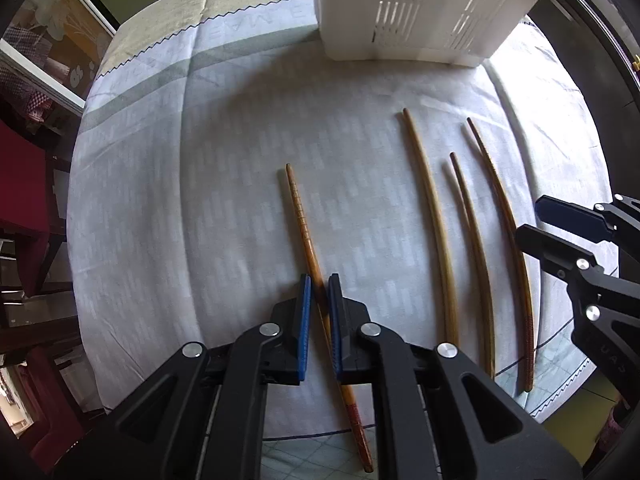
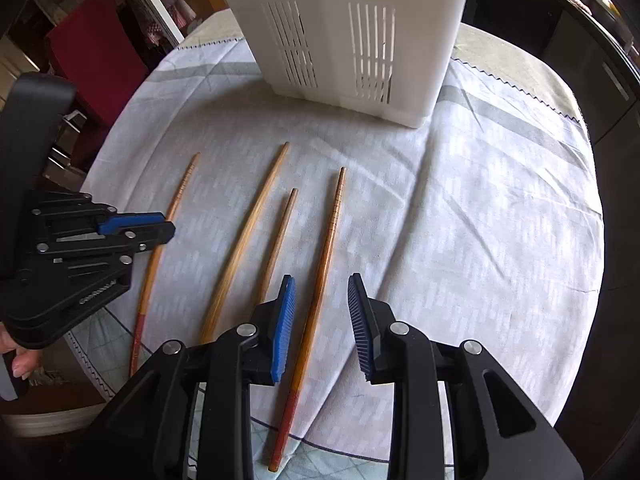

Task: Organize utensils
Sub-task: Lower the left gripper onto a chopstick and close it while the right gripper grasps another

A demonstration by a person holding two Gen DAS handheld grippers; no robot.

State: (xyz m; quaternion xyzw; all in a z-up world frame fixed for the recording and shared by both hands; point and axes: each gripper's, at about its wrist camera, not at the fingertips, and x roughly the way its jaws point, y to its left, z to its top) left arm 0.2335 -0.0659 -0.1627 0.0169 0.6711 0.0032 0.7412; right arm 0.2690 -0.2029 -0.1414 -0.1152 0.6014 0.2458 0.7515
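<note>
Several wooden chopsticks lie side by side on the cloth-covered table. My left gripper (image 1: 319, 292) has its jaws close around the leftmost chopstick (image 1: 298, 208), which has a red end; it also shows in the right wrist view (image 2: 180, 196). The jaws look nearly closed on it. My right gripper (image 2: 322, 292) is open, straddling the rightmost red-ended chopstick (image 2: 332, 224) without touching it. Two plain chopsticks (image 2: 256, 216) lie between. A white slotted utensil holder (image 2: 340, 36) stands upright beyond the chopsticks; it also shows in the left wrist view (image 1: 420, 8).
A pale patterned tablecloth (image 2: 480, 220) covers the round table. A red chair (image 2: 96, 44) stands beyond the left edge. The right gripper (image 1: 580, 240) appears at the right of the left wrist view, the left gripper (image 2: 120, 228) at the left of the right wrist view.
</note>
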